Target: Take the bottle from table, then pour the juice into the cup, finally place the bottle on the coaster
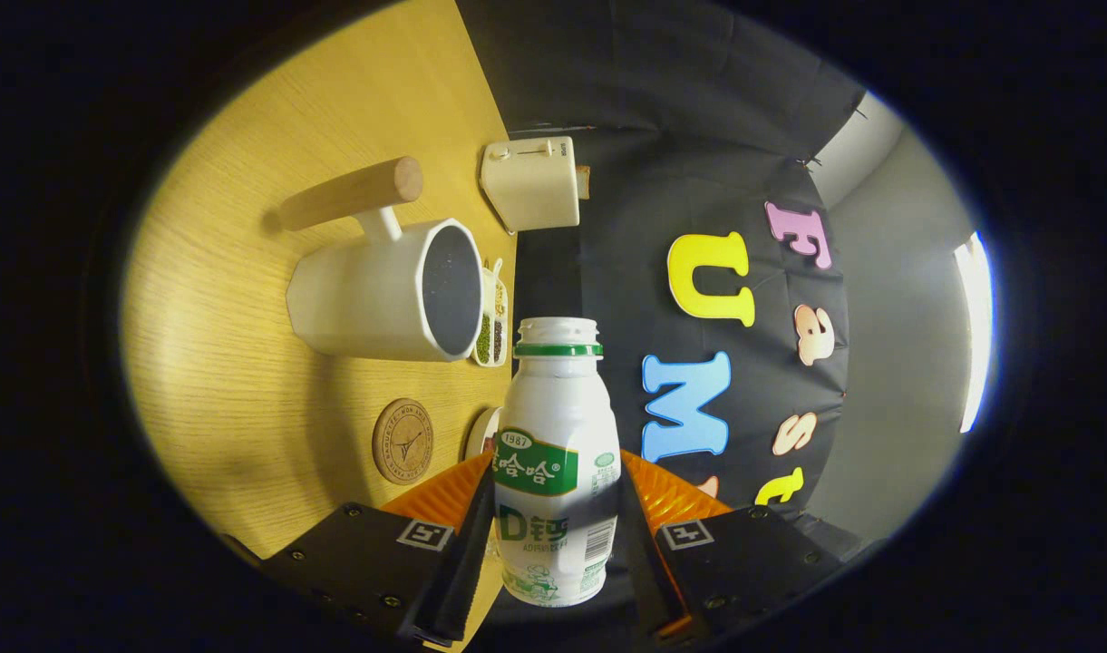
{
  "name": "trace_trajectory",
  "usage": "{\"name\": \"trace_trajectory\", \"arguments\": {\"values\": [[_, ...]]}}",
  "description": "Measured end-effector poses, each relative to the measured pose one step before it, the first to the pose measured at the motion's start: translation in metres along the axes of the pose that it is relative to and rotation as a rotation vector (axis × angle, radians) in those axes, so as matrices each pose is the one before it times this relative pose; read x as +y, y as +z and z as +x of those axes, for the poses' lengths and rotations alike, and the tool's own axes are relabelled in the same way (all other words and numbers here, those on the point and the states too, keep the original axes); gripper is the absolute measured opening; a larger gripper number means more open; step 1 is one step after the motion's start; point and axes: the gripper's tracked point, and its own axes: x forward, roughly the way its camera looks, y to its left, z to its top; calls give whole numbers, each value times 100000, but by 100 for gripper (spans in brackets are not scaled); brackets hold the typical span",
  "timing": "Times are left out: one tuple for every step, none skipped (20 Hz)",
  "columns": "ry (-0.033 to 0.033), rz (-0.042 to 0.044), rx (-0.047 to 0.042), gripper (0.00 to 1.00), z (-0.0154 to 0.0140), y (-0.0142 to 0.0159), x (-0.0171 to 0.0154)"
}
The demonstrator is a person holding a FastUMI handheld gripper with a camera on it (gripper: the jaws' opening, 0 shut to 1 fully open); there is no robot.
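bottle (pixel 558 462) sat clamped between your gripper (pixel 558 535) fingers, both pressing its sides over the label, so the jaws stood about a bottle's width apart. its neck was uncapped, with a green ring just under the rim, and it pointed forward along the fingers. your view was rolled, so the table (pixel 245 363) ran up one side like a wall. whether the bottle's base touched anything you could not have told, since the fingers hid where it ended. cup (pixel 385 290), white with a wooden handle (pixel 352 192), lay beyond the fingers and off to one side of the bottle's mouth, its opening dark; what was in it was too dim to make out. coaster (pixel 402 441), a round wooden disc, lay on the table just ahead of the left finger, well short of the cup. a small dish (pixel 491 317) with green and dark bits stood half hidden behind the cup's rim. a toaster (pixel 530 181) stood farther back at the table's edge.
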Motion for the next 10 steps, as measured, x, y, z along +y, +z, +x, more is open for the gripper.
{"name": "trace_trajectory", "arguments": {"values": [[-61,-1068,-220,68,21,13,107],[-193,-783,36,68,35,-59,-12],[17,-716,-8,68,168,-93,-64],[174,-659,71,68,-80,33,92],[244,-768,122,68,22,-55,53],[158,-1064,177,68,-35,-29,12],[-68,-1249,51,68,67,-11,-14],[-360,-1258,79,68,37,-19,-22],[-383,-1025,-67,68,19,0,57],[-139,-840,-104,68,-18,-45,36]]}}
